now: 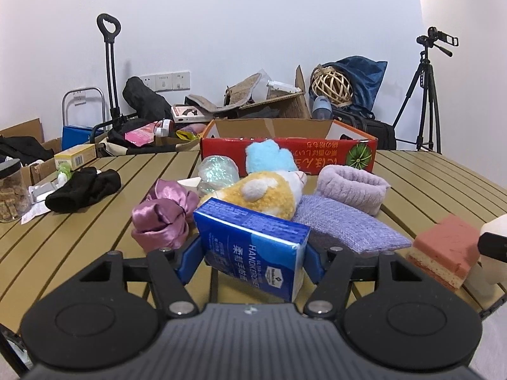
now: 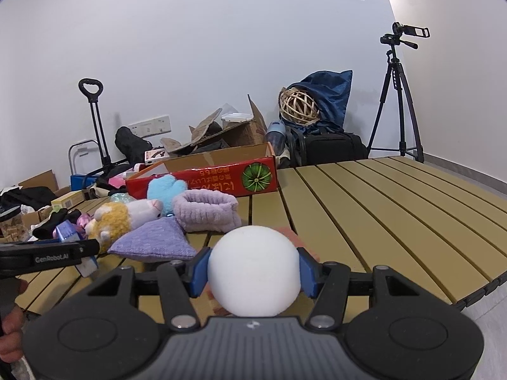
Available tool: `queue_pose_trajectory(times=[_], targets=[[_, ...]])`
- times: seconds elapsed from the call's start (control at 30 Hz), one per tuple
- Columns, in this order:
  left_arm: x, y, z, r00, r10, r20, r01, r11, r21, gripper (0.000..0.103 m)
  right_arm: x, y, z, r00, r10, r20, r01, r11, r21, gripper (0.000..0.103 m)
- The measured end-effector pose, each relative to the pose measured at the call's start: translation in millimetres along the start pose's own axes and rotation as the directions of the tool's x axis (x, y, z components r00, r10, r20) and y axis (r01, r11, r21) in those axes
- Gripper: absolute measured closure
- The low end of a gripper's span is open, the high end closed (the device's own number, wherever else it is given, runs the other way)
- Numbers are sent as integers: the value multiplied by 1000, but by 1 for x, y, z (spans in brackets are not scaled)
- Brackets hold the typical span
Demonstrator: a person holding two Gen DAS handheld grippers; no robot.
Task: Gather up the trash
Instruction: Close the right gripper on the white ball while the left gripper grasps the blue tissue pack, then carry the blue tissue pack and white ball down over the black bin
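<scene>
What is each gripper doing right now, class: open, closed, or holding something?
Left gripper: closed on the blue handkerchief tissue pack.
Right gripper: closed on the white ball.

the white ball (image 2: pixel 255 270) hides most of the pink sponge (image 2: pixel 293 236) behind it; the jar of brown cubes (image 1: pixel 11 191) is cut off by the left edge; small print on the blue tissue pack (image 1: pixel 253 247) is unreadable
</scene>
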State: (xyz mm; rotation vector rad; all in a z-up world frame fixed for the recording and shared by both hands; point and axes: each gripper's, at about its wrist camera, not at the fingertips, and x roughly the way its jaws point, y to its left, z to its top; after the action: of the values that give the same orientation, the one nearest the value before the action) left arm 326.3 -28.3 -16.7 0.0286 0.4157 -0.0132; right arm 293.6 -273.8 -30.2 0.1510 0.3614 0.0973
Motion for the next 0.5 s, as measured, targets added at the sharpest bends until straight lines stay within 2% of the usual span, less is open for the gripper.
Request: queue_pose_trajectory(times=[0.5], targets=[[-59,3,-15,997,-37,62,38,999,-5,37,-29,27,-8,996,90,-24,-91,994,-67,48]])
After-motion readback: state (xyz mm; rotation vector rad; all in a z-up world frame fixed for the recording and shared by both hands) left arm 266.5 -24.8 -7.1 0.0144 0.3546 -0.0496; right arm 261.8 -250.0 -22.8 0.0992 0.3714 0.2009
